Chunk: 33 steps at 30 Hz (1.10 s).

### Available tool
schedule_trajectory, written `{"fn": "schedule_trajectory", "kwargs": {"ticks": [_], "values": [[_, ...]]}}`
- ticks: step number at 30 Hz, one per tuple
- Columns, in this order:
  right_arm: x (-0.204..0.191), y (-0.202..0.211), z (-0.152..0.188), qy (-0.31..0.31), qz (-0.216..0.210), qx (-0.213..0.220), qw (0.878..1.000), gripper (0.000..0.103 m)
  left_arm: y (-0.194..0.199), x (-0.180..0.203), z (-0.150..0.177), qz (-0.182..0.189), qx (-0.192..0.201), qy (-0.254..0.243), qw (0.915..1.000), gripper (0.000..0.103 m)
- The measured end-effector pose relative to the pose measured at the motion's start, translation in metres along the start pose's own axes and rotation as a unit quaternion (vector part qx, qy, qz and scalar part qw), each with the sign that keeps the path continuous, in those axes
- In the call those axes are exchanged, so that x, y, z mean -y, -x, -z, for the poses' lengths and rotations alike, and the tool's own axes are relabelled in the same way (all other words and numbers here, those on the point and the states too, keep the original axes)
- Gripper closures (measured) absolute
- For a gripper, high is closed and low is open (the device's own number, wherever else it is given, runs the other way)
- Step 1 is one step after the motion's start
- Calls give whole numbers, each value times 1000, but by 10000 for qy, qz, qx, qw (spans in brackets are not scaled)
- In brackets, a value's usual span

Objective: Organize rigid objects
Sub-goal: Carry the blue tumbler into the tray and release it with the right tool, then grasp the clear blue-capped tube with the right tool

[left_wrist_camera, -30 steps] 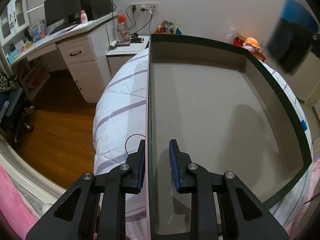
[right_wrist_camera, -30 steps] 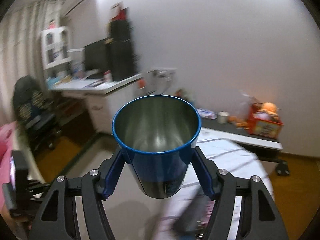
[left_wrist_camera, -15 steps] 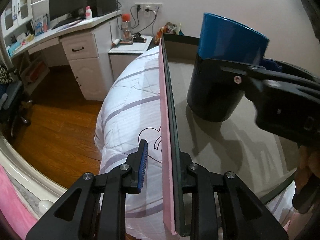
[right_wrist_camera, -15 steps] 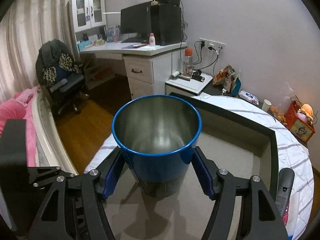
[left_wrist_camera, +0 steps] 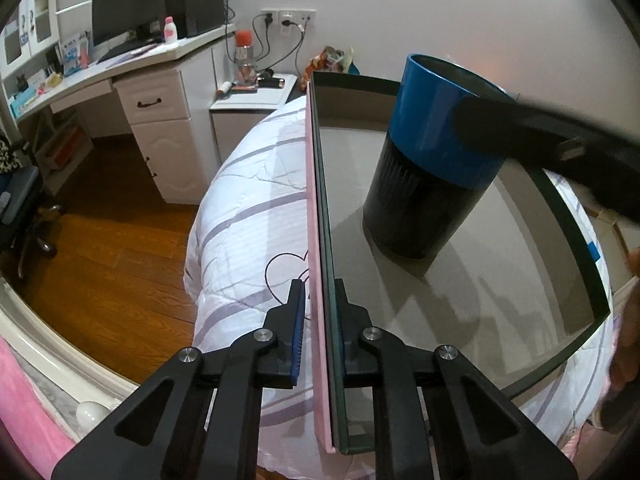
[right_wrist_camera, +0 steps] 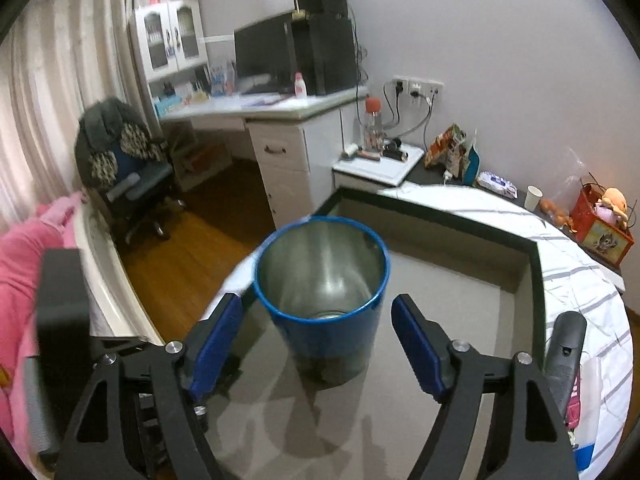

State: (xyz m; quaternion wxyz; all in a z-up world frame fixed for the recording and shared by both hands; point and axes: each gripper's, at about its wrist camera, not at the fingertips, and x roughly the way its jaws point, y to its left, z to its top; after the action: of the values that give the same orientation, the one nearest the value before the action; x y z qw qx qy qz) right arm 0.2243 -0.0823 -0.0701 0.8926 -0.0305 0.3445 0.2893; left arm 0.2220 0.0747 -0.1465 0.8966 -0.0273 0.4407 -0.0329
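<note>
Cup set down inside the box, the box wall gripped by the left tongs.

The left tongs (left_wrist_camera: 318,320) are closed on the near left wall of the box (left_wrist_camera: 322,216), a pink-sided, dark-rimmed tray with a grey floor that lies on the bed (left_wrist_camera: 248,216). The right tongs (right_wrist_camera: 318,344) are spread wide, and nothing is held between them: a gap is seen on each side between the blue pads (right_wrist_camera: 416,350) and the cup (right_wrist_camera: 322,300). The cup, blue above and dark below with a bare metal inside, is stood upright on the box floor near the box's left wall. A dark remote (right_wrist_camera: 564,352) is seen on the bed just beside the box's right edge.
</note>
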Motion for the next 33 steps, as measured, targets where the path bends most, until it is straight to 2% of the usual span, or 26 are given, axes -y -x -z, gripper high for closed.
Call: {"fn": "schedule_trajectory", "kwargs": {"ticks": [4, 8, 11, 14, 18, 22, 24, 30, 33], "values": [[3, 27, 1, -96, 2, 316, 9995, 24, 5, 2, 0, -43, 12, -53, 10000, 91], [23, 63, 11, -297, 315, 692, 9967, 24, 8, 2, 1, -6, -35, -19, 10000, 92], [45, 86, 22, -485, 901, 830, 9913, 24, 10, 2, 3, -6, -70, -6, 10000, 92], [68, 99, 33, -732, 1302, 844, 9852, 24, 12, 3, 3, -11, -81, -33, 10000, 92], [104, 114, 56, -1178, 1857, 778, 9724, 24, 15, 6, 4, -59, -61, -122, 9999, 94], [133, 115, 77, -1356, 2486, 469, 9579, 24, 16, 9, 4, -143, -49, -161, 9998, 95], [144, 112, 85, -1414, 2590, 326, 9549, 24, 16, 9, 4, -168, -55, -169, 9997, 95], [169, 98, 108, -1606, 2445, 52, 9562, 24, 16, 12, 4, -245, -65, -216, 9994, 96], [179, 90, 121, -1556, 2561, -137, 9540, 24, 16, 12, 3, -256, -77, -228, 9994, 96]]}}
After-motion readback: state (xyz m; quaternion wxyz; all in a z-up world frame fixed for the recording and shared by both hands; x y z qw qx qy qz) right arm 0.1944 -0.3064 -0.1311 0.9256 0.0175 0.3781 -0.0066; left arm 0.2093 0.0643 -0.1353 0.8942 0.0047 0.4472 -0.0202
